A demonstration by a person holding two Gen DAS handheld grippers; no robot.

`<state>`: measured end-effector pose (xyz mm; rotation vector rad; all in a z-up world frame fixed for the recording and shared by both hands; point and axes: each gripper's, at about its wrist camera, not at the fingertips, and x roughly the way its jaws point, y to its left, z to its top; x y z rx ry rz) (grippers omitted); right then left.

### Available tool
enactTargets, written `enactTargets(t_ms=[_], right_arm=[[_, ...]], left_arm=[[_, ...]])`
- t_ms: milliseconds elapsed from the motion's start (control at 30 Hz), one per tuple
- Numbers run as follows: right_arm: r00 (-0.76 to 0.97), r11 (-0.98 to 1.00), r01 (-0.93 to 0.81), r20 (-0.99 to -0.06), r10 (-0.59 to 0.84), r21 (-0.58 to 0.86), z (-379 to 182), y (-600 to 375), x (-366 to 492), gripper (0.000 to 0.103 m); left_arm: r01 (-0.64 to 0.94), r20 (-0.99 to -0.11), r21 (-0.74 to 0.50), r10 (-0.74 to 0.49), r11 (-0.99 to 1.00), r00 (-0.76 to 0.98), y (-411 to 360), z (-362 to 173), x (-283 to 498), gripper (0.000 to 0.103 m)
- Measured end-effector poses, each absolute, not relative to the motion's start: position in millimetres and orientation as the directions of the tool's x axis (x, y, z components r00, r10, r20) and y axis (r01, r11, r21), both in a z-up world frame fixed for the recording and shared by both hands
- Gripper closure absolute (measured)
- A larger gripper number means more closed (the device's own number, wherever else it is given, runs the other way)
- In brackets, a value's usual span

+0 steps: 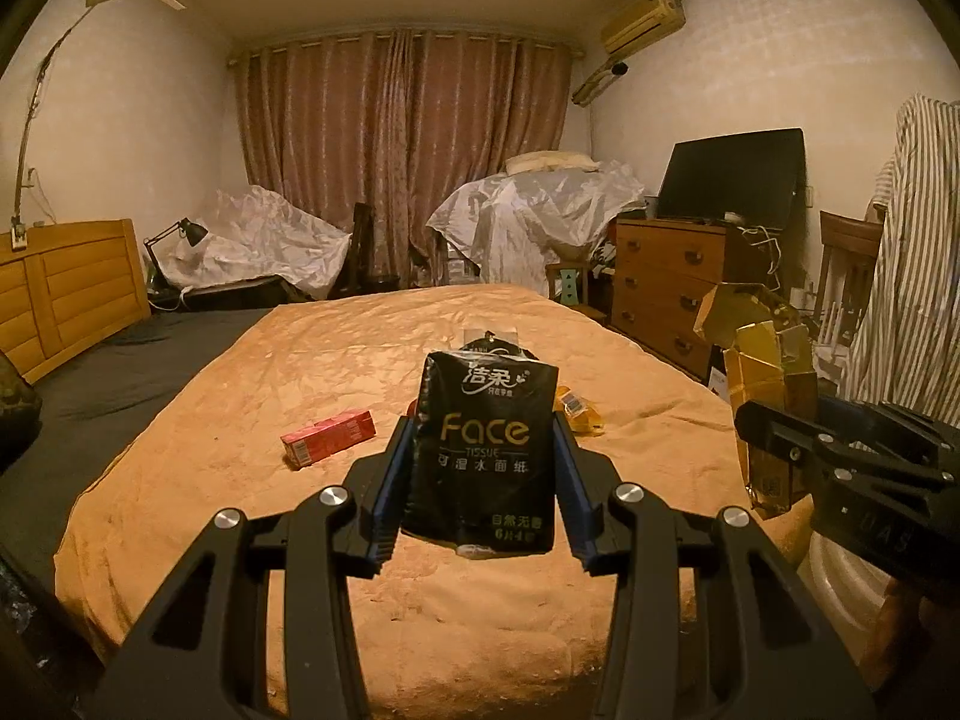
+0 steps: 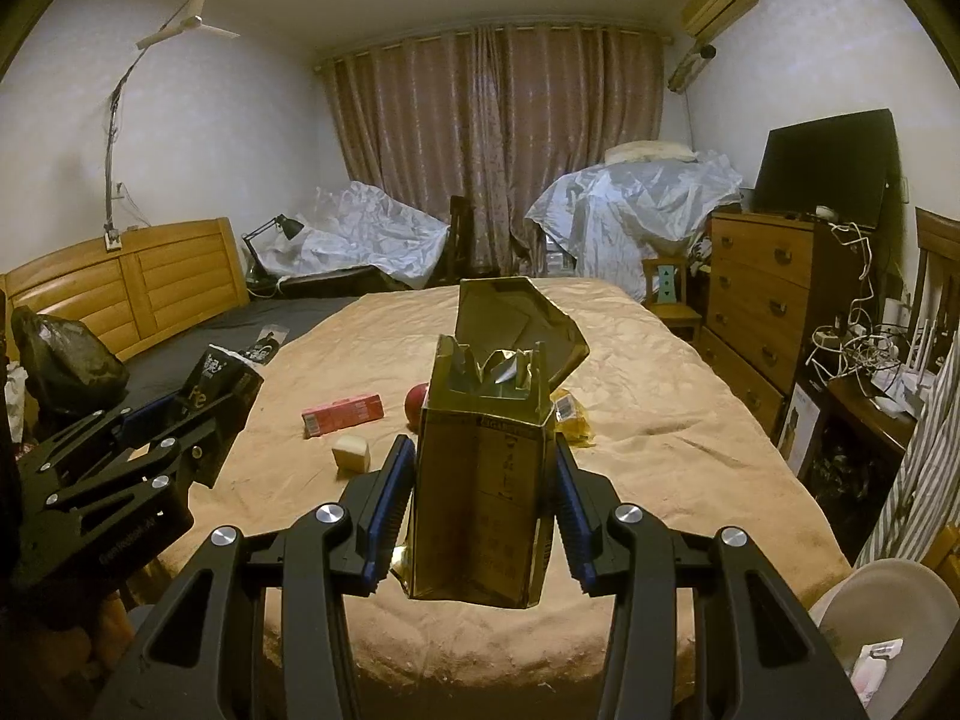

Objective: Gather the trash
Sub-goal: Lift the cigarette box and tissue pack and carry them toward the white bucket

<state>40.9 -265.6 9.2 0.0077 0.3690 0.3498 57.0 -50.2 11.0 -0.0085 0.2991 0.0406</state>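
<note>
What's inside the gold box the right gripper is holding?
The gold box, clamped in the right gripper, has its lid flipped up. Only crumpled gold foil lining shows at the mouth. Anything below it is hidden by the foil and the box walls.

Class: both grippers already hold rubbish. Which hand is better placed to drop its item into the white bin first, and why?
The right. The white bin sits at the right gripper's side, just below its gold box. The left gripper, holding the tissue pack, is farther over.
</note>
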Motion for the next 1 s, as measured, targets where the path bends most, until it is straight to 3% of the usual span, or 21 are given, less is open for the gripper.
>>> enactTargets(t_ms=[300,633,1000], right_arm=[[0.892,0.958,-0.283,-0.354,0.281,0.046,25.8,-292.8,22.7,0.057],[0.919,0.992,-0.122,-0.375,0.118,0.015,51.0,-394.1,-11.5,0.057],[0.845,0.996,0.082,-0.532,-0.045,0.047,44.4,-561.4,-39.0,0.057]], left_arm=[[0.036,-0.281,0.001,-0.034,0.999,0.959,-71.5,19.0,65.7,0.061],[0.229,-0.292,0.0,-0.219,0.973,0.931,-145.9,29.5,83.1,0.061],[0.474,-0.402,-0.019,-0.441,0.88,0.803,-251.2,16.6,98.0,0.06]])
